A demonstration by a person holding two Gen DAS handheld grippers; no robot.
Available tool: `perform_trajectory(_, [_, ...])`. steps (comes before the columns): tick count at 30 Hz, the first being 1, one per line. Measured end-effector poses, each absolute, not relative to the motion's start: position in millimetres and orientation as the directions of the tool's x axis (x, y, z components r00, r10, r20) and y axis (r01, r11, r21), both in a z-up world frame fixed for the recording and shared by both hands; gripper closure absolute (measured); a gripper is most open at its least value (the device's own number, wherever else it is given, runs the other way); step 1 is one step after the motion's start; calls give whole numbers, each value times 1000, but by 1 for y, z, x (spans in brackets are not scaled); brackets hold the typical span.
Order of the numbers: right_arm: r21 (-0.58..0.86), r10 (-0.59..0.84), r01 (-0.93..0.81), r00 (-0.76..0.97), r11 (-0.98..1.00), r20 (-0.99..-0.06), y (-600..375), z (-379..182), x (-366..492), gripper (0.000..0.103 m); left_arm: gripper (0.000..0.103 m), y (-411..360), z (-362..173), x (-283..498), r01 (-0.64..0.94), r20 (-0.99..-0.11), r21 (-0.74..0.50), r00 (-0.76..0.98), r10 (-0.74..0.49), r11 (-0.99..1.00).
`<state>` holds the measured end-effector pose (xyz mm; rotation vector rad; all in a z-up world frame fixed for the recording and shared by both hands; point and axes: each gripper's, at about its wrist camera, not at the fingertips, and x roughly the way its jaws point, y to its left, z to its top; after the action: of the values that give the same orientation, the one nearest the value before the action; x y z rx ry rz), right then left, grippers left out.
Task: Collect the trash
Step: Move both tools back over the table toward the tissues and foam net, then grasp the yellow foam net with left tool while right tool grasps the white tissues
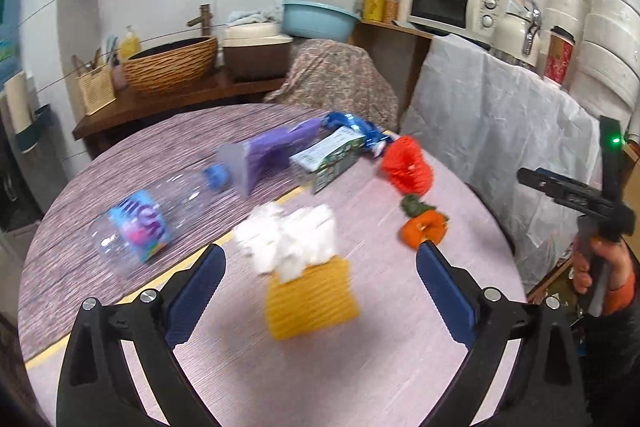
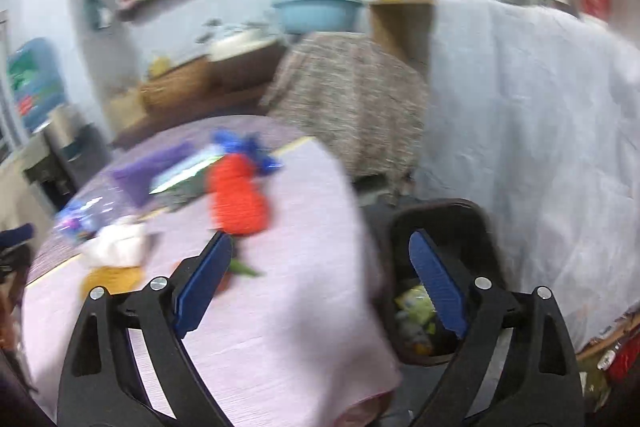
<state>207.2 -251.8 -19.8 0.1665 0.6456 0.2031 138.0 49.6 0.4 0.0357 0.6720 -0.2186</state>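
Note:
Trash lies scattered on the round table (image 1: 400, 307). My left gripper (image 1: 320, 255) is open over the near side, its blue pads either side of a white crumpled tissue (image 1: 288, 239) and a yellow corrugated piece (image 1: 312, 303), touching neither. Farther off lie a clear plastic bottle (image 1: 152, 223), a purple wrapper (image 1: 276, 151), a green carton (image 1: 332, 159), a blue wrapper (image 1: 352, 127), a red crumpled piece (image 1: 408, 167) and an orange peel (image 1: 424, 231). My right gripper (image 2: 320, 247) is open and empty above the table's edge, beside a black trash bin (image 2: 440, 227) that holds wrappers.
A white sheet (image 1: 492, 131) covers furniture right of the table, with a microwave (image 1: 452, 3) and a kettle above it. A patterned cloth drapes something behind the table (image 1: 340, 75). A wooden counter with a woven basin (image 1: 172, 63) stands at the back left. A hand (image 1: 600, 267) holds the other gripper at right.

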Motion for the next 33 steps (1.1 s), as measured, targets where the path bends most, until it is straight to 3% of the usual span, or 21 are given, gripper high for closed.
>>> perform_trajectory(5, [216,329,-248,732,944,-597,-200,-26,193,13,7,86,-14,126,139,-632,-44,763,-135,989])
perform_trajectory(13, [169,358,-324,718,931,-597,-150,-35,187,13,7,122,-38,123,74,-670,-53,737,-90,996])
perform_trajectory(21, [194,336,-277,705,941,-624,-153,-45,198,13,8,119,-48,139,141,-699,-25,705,-118,990])
perform_trajectory(29, [200,387,-338,690,920,-612,-138,-43,204,13,8,72,-66,160,247,-747,-13,642,-173,969])
perform_trajectory(31, [205,403,-355,689,912,-602,-134,-40,204,13,15,63,-72,167,239,-759,22,636,-139,971])
perform_trajectory(33, [195,400,-358,697,913,-596,-133,-37,204,13,33,57,-80,174,228,-778,34,617,-117,973])
